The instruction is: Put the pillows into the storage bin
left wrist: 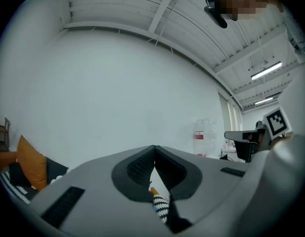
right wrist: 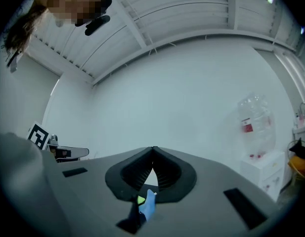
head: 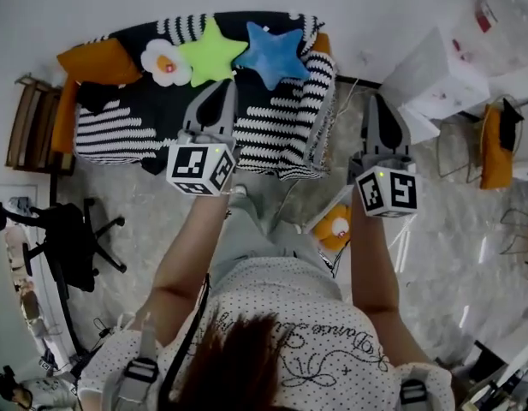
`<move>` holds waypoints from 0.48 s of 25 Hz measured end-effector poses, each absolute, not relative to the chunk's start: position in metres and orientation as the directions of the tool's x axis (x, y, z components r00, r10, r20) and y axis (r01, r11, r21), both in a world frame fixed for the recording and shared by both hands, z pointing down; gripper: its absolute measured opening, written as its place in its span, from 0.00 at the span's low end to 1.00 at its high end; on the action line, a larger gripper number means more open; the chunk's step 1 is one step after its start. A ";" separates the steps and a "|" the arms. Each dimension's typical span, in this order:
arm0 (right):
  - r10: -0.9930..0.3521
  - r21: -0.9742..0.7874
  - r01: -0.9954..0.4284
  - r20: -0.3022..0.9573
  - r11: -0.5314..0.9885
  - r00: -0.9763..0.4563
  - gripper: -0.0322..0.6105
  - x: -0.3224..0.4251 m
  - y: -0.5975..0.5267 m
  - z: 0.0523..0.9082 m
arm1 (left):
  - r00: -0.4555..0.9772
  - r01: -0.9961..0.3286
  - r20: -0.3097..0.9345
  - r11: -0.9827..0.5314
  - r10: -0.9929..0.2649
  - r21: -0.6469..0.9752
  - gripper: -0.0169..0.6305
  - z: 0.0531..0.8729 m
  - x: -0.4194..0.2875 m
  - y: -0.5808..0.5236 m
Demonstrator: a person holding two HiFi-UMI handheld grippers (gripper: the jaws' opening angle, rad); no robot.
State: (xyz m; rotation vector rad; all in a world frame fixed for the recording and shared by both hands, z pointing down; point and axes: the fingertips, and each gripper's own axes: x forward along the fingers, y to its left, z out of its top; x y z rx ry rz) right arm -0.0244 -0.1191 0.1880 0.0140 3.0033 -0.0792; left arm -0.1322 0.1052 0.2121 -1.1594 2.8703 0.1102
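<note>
Several pillows lie along the back of a sofa draped in a black-and-white striped blanket [head: 272,135]: an orange one [head: 101,61], a white flower [head: 165,62], a green star [head: 214,51] and a blue star [head: 272,54]. My left gripper [head: 220,91] is held out level over the blanket just below the green star, shut and empty. Over the floor to the right of the sofa arm, my right gripper [head: 377,101] is also shut with nothing in it. The left gripper view shows touching jaws [left wrist: 154,148] against a white wall, the orange pillow [left wrist: 29,162] at far left.
By the person's right leg a white-rimmed container [head: 319,217] holds an orange flower pillow [head: 335,228]. A black office chair [head: 71,238] and a wooden side table [head: 32,122] stand left. White boxes [head: 435,75], a water bottle [right wrist: 253,120] and an orange chair [head: 496,144] stand right.
</note>
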 end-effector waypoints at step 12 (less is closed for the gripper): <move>0.123 -0.049 0.133 -0.164 0.990 -0.979 0.07 -0.175 0.018 0.184 | -0.753 -0.658 -0.069 0.752 -0.655 0.044 0.03 0.214 -0.253 0.228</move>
